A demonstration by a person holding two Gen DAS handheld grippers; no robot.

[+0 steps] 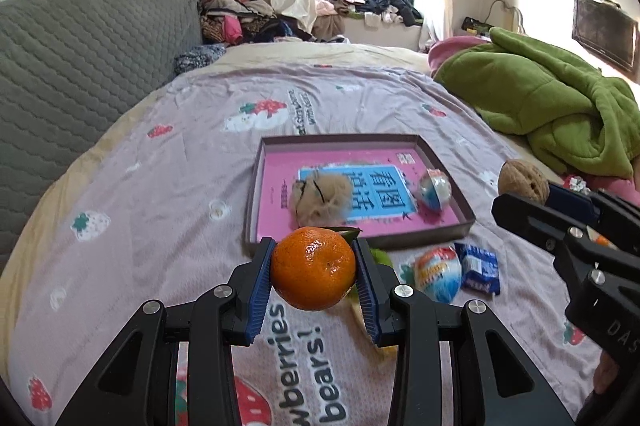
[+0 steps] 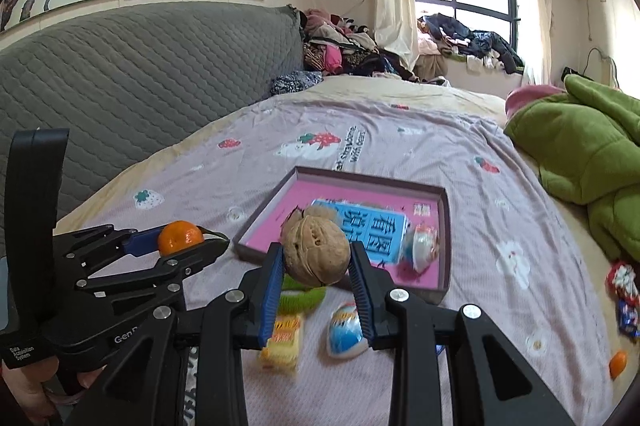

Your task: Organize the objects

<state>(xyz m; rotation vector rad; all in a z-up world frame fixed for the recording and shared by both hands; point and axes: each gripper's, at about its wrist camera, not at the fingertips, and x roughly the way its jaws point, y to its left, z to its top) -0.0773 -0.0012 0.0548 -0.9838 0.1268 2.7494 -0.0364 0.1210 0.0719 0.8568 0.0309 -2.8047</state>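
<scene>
My left gripper (image 1: 313,276) is shut on an orange mandarin (image 1: 313,268), held above the bedspread in front of the box. My right gripper (image 2: 317,266) is shut on a brown walnut (image 2: 316,251), also lifted off the bed. Each gripper shows in the other view: the right gripper (image 1: 520,194) with the walnut (image 1: 523,182) at the right, the left gripper (image 2: 182,240) with the mandarin (image 2: 180,236) at the left. Beyond them lies a shallow pink-bottomed box (image 1: 466,216), which holds a beige fluffy ball (image 1: 322,196) and a blue-and-white capsule (image 1: 435,189).
On the pink strawberry bedspread (image 1: 160,186) in front of the box lie a blue-white capsule (image 1: 437,274), a blue snack packet (image 1: 479,268), a yellow packet (image 2: 282,340) and a green item (image 2: 300,296). A green blanket (image 1: 552,98) is heaped at the right, a grey headboard (image 1: 80,58) at the left.
</scene>
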